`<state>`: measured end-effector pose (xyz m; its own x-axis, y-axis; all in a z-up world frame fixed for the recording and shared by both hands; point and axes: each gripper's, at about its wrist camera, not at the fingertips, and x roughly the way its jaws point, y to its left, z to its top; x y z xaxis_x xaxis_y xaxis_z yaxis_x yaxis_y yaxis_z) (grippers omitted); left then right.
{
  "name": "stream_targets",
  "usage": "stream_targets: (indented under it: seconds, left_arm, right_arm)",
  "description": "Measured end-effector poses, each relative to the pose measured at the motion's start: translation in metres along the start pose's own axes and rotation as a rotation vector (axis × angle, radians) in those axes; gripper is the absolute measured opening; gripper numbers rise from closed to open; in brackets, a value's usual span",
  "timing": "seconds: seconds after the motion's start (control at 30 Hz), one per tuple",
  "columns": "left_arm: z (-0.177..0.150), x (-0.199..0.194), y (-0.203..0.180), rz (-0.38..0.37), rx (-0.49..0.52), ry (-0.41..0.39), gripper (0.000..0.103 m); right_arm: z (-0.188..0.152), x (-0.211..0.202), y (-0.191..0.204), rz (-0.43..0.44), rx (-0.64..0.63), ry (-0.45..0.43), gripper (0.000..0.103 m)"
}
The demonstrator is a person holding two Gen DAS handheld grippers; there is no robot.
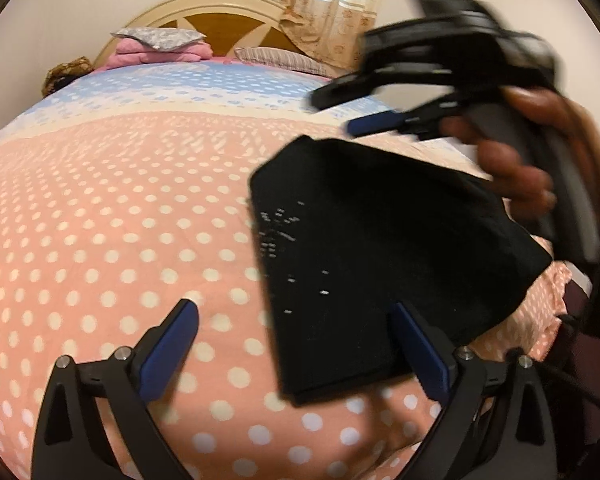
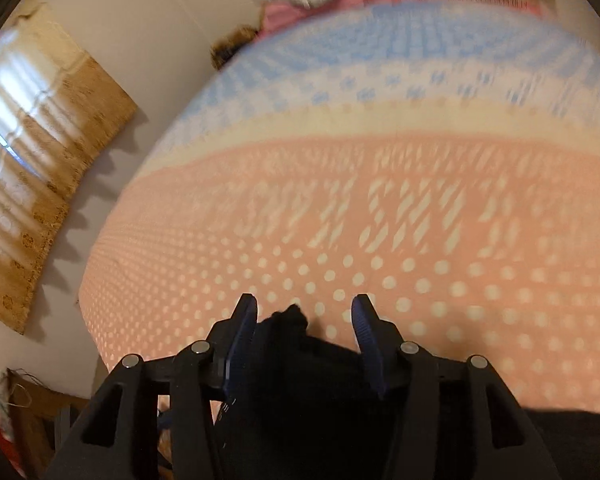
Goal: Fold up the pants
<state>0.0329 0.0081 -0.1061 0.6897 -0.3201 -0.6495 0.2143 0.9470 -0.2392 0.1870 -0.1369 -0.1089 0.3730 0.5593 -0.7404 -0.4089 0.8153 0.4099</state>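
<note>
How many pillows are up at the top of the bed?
2 that I can see: a grey patterned pillow lying on a folded pink blanket at the left of the headboard, and a striped pillow to its right. Others may be hidden.

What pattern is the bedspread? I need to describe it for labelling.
The bedspread shows white polka dots on pink, with a blue band farther up; clearest in the left wrist view.

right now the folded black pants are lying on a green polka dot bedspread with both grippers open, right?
Not quite: the bedspread is pink with white dots, not green, as the left wrist view shows. The folded black pants do lie on it, and the left gripper and right gripper are both open.
</note>
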Motion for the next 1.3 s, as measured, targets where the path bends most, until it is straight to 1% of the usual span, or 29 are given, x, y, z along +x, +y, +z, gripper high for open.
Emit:
stream_targets:
  seconds: [0.1,0.13,0.23,0.3,0.37,0.43,0.47,0.5,0.57,0.67,0.73,0.77,0.87,0.9,0.93,0.97,1.07,1.17,1.3]
  left_arm:
    - [0.001,-0.001,0.005,0.015,-0.018,0.006,0.099]
    - [0.000,-0.001,0.007,0.018,-0.022,0.008,0.099]
    - [0.004,0.001,0.009,0.033,-0.019,0.011,0.099]
    - [0.003,0.002,0.008,0.042,-0.016,0.012,0.100]
    - [0.002,0.003,0.008,0.048,-0.012,0.015,0.100]
    - [0.002,0.004,0.008,0.057,-0.002,0.018,0.100]
    - [0.001,0.004,0.006,0.063,0.008,0.020,0.101]
    - [0.000,0.005,0.005,0.069,0.017,0.022,0.101]
    - [0.001,0.007,0.004,0.077,0.028,0.025,0.101]
    - [-0.001,0.002,0.003,0.080,0.026,0.025,0.102]
    - [0.001,0.001,0.004,0.090,0.021,0.021,0.102]
    - [0.003,0.000,0.004,0.086,0.016,0.014,0.102]
    - [0.008,-0.004,0.001,0.068,0.033,-0.009,0.102]
    - [0.011,-0.004,-0.001,0.076,0.046,-0.012,0.102]
    - [0.013,-0.002,-0.001,0.080,0.051,-0.011,0.102]
    - [0.015,0.001,-0.001,0.082,0.049,-0.007,0.102]
    - [0.017,0.007,-0.003,0.079,0.041,0.005,0.102]
    - [0.020,0.011,-0.010,0.082,0.055,0.009,0.102]
    - [0.025,0.015,-0.015,0.083,0.082,0.018,0.102]
  right_arm:
    - [-0.020,-0.037,0.006,0.006,-0.031,-0.088,0.051]
    - [-0.031,-0.048,0.008,0.023,-0.040,-0.110,0.051]
    - [-0.062,-0.062,0.015,0.050,-0.083,-0.119,0.052]
    - [-0.088,-0.062,0.018,0.021,-0.119,-0.109,0.052]
    - [-0.106,-0.055,0.015,0.008,-0.116,-0.096,0.052]
    - [-0.119,-0.046,0.003,0.000,-0.079,-0.078,0.052]
    - [-0.124,-0.039,-0.006,-0.021,-0.041,-0.067,0.052]
    - [-0.126,-0.032,-0.015,-0.017,-0.006,-0.062,0.052]
    - [-0.127,-0.032,-0.026,0.037,0.031,-0.089,0.052]
    - [-0.126,-0.037,-0.021,0.033,0.019,-0.083,0.052]
    - [-0.128,-0.049,-0.017,0.029,0.003,-0.106,0.052]
    - [-0.128,-0.056,-0.018,0.026,0.000,-0.125,0.052]
    - [-0.139,-0.093,-0.029,-0.007,-0.004,-0.246,0.052]
    - [-0.145,-0.107,-0.036,-0.041,-0.002,-0.287,0.055]
    - [-0.148,-0.116,-0.043,-0.071,0.007,-0.308,0.059]
    - [-0.153,-0.126,-0.053,-0.102,0.032,-0.326,0.059]
    - [-0.167,-0.140,-0.085,-0.131,0.121,-0.331,0.060]
    - [-0.177,-0.143,-0.109,-0.165,0.192,-0.331,0.060]
    - [-0.183,-0.137,-0.130,-0.102,0.262,-0.318,0.060]
